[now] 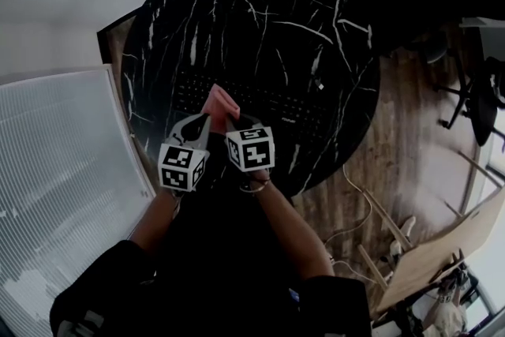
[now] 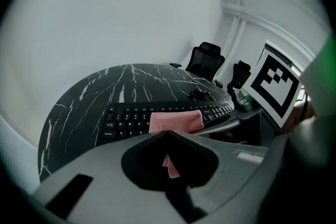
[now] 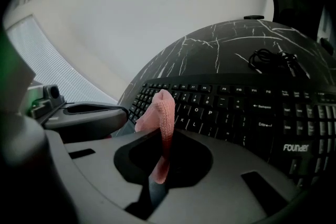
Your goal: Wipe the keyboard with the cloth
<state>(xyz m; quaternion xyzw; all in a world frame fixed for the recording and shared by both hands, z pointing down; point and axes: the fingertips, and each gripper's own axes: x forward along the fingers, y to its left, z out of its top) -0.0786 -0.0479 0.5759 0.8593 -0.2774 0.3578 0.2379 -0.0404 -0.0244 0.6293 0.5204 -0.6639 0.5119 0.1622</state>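
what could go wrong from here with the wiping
1. The left hand-held gripper and the right hand-held gripper each pinch only a thin bit of the cloth, so a drag across the keys may pull it out of one.
2. The cloth is bunched up, so the jaw tips might scrape the keyboard.
3. A long stroke could snag the loose cable behind it.

The left gripper [image 1: 206, 117] and right gripper [image 1: 234, 121] meet at a pink cloth [image 1: 218, 100] over the keyboard [image 1: 278, 103].
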